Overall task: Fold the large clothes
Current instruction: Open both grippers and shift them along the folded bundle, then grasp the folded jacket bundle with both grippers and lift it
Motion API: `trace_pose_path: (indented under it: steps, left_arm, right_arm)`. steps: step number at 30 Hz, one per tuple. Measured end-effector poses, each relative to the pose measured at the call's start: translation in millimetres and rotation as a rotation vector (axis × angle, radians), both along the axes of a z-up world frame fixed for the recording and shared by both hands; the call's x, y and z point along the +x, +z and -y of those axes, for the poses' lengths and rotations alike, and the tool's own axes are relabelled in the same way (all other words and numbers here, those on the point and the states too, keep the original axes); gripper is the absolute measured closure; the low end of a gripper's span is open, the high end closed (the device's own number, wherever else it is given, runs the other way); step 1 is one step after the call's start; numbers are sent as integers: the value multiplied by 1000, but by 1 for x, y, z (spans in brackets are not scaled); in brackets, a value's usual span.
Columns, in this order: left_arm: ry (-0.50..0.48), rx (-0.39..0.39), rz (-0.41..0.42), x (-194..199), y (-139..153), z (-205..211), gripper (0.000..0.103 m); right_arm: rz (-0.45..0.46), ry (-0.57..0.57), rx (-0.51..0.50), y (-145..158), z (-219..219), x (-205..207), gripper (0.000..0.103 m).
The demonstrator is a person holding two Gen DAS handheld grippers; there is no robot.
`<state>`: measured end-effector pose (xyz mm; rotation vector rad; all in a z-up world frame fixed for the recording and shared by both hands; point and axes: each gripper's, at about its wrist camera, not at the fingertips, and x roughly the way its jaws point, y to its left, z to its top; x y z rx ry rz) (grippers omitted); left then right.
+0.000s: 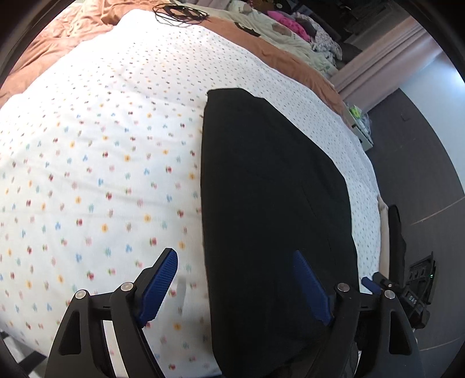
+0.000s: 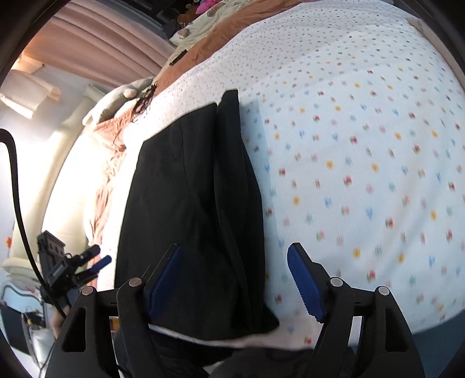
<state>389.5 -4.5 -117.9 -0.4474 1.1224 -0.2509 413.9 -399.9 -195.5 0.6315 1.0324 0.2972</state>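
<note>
A black garment [image 1: 270,203] lies flat and folded lengthwise on a white dotted bedspread [image 1: 101,160]. It also shows in the right wrist view [image 2: 189,203], with a narrower folded strip along its right side. My left gripper [image 1: 237,286] is open and empty, hovering over the garment's near left edge. My right gripper [image 2: 235,283] is open and empty, over the garment's near right edge. The right gripper also shows at the bed's right edge in the left wrist view [image 1: 377,283], and the left gripper at the left in the right wrist view [image 2: 96,258].
A brown blanket [image 1: 58,37] and a pile of other clothes [image 1: 290,26] lie at the far end of the bed. A black cable [image 1: 180,13] lies coiled there. Dark floor [image 1: 421,174] runs along the bed's right side. Pink curtains [image 2: 110,37] hang behind.
</note>
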Motion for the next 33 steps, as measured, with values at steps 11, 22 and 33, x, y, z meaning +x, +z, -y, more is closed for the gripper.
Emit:
trace_pose_path:
  steps: [11,22,33]
  left_arm:
    - [7,8,-19,54,-19,-4,36]
    - [-3,1,-46,105,-47,-1,51]
    - [1,-1,-59,139,-59,-1,51]
  right_arm:
    - [-47,58,62,-24,-9,78,21]
    - [-82,171,160,-53,-31,145,32]
    - [-96,194,201,-65,-41,183,51]
